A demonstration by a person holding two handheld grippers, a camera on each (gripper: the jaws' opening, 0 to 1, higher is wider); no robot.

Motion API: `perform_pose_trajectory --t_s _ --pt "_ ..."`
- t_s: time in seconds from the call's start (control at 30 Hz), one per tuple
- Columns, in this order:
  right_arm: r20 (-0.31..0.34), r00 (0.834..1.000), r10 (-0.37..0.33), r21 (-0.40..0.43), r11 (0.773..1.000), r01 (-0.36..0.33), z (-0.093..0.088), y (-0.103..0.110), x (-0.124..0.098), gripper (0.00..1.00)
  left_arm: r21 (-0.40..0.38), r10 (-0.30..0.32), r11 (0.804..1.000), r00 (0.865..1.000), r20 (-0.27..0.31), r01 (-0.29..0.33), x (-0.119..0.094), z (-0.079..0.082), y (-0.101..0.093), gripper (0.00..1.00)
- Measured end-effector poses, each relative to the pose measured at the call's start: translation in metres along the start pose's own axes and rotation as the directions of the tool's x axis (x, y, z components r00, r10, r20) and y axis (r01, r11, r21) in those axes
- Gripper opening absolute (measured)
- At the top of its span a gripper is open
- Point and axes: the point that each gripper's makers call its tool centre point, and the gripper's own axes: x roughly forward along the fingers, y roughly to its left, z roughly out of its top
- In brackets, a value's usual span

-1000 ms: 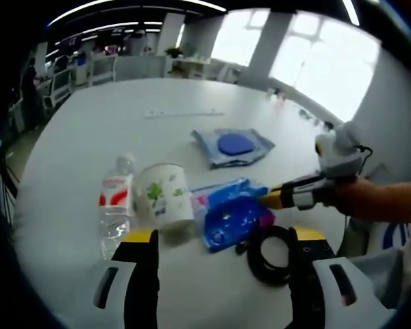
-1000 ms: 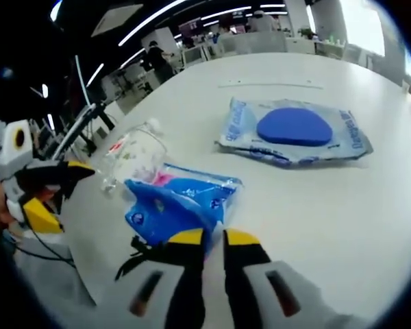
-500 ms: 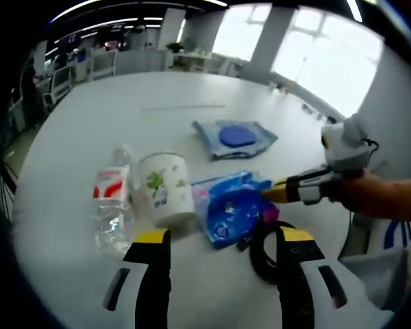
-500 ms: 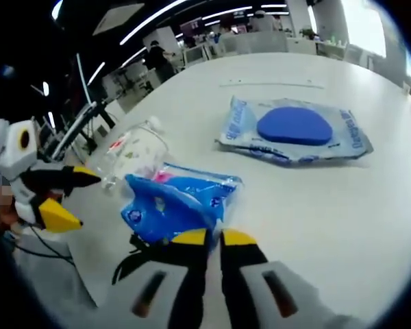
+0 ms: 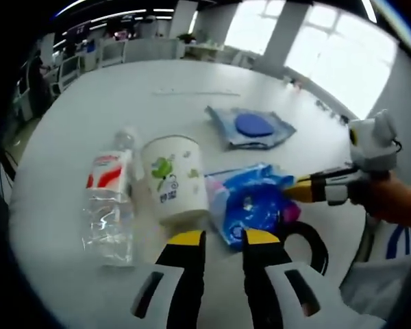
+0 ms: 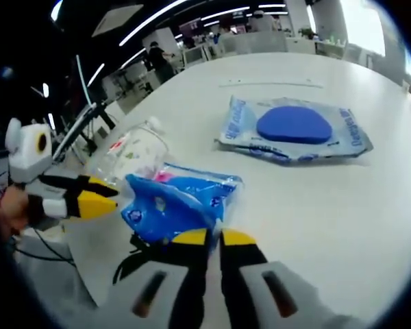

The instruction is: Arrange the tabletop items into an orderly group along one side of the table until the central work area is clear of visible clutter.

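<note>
In the left gripper view, the left gripper (image 5: 218, 240) rises from the bottom centre with its yellow-tipped jaws drawn narrow, a slim gap between them and nothing held. Just above the tips, at frame centre, a white paper cup (image 5: 175, 178) lies tilted on the white table (image 5: 89, 116); it carries a green leaf print and small blue writing too blurred to read. Left of the cup and just beside it lies a clear plastic water bottle (image 5: 109, 202) on its side, with a red and white label whose text cannot be made out. Right of the cup, touching it, sits a crumpled blue packet (image 5: 250, 205) with pink at its edges. A black cable loop (image 5: 308, 240) lies at the lower right, partly behind the left gripper's body. Farther up, right of centre, a pale blue wipes pack (image 5: 252, 128) with a darker blue oval lid lies flat, well apart from the cluster. From the right edge the right gripper (image 5: 298, 192) reaches in, its yellow tip on the blue packet.

In the right gripper view, the right gripper (image 6: 207, 240) stands at bottom centre, jaws pinched together on the near edge of the blue packet (image 6: 175, 202). The water bottle (image 6: 133, 154) lies beyond it at mid left. The wipes pack (image 6: 294, 130) sits at upper right; white lettering runs along its ends, unreadable. The left gripper (image 6: 96, 199) enters from the left, its jaws nearly together.
</note>
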Motion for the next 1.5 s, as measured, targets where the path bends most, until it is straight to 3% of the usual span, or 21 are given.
perform_pose_trajectory --t_s 0.63,1.5 --pt "0.0 1.0 0.003 0.002 1.0 -0.003 -0.002 0.0 0.001 0.02 0.031 0.022 0.999 0.999 -0.037 -0.021 0.017 -0.008 0.002 0.0" --pt "0.008 1.0 0.005 -0.016 1.0 -0.005 -0.001 0.0 -0.004 0.0 0.071 0.017 0.997 0.999 -0.027 -0.015 0.017 -0.005 -0.003 0.0"
